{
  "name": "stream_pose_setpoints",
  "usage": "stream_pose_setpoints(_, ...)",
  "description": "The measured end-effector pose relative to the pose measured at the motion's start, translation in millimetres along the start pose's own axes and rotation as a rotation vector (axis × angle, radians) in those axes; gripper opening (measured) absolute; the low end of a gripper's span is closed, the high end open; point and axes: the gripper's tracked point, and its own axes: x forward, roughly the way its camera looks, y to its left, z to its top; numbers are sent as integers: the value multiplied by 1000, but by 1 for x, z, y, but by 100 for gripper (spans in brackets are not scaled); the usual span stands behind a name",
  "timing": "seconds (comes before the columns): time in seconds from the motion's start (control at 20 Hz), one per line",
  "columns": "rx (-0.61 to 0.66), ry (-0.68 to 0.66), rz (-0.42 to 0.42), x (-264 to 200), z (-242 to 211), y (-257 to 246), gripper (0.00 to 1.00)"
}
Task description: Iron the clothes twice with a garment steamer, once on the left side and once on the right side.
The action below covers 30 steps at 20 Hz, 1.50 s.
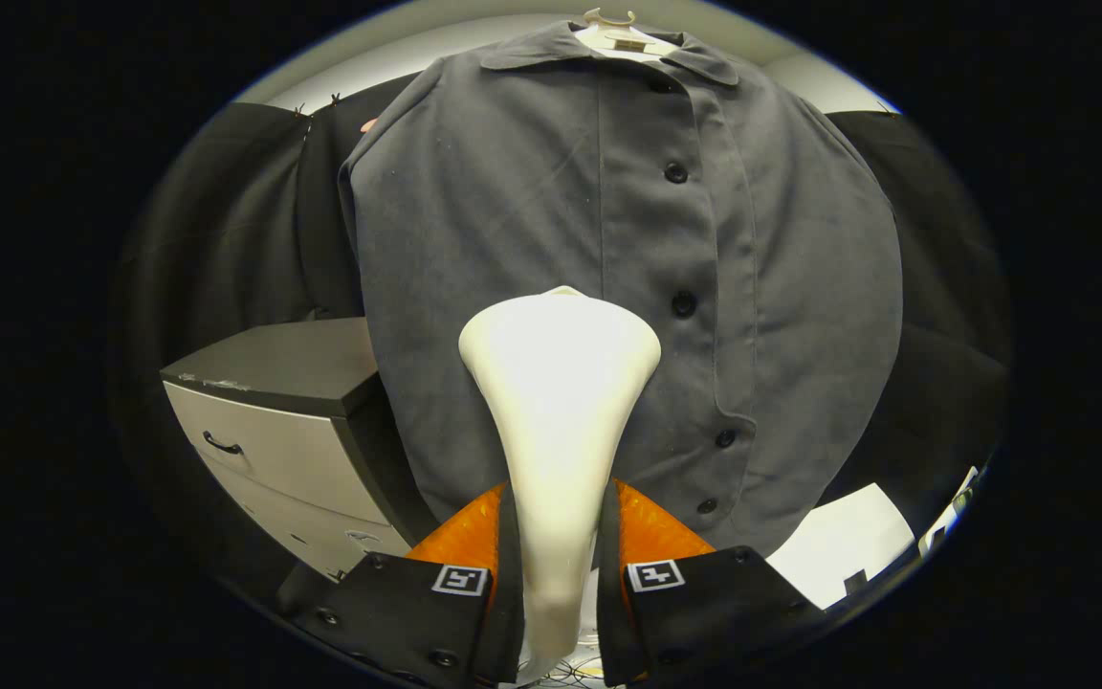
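The garment steamer [559, 402] stands upright between the fingers of the gripper [559, 565], which are closed narrowly on its slim handle, one pressing each side. Its wide head rises just ahead of the fingers against the front of the grey shirt [513, 220], left of the button placket [680, 304]. The shirt hangs from a hanger [613, 24] beyond, spreading broadly to both sides. A drawer cabinet [274, 421] sits near the shirt's lower left edge.

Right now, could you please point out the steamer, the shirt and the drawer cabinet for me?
steamer [559, 383]: gripper view, its wide head, handle clamped between the gripper's [559, 565] fingers.
shirt [474, 239]: gripper view, front panel beside the button placket.
drawer cabinet [274, 450]: gripper view, top drawer front.
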Motion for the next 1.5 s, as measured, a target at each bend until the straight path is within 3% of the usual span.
stream_pose_setpoints(1.0, 22, 206, 16, -1, -107, -7, 39)
stream_pose_setpoints(1.5, 46, 207, 11, -28, -95, -23, 39)
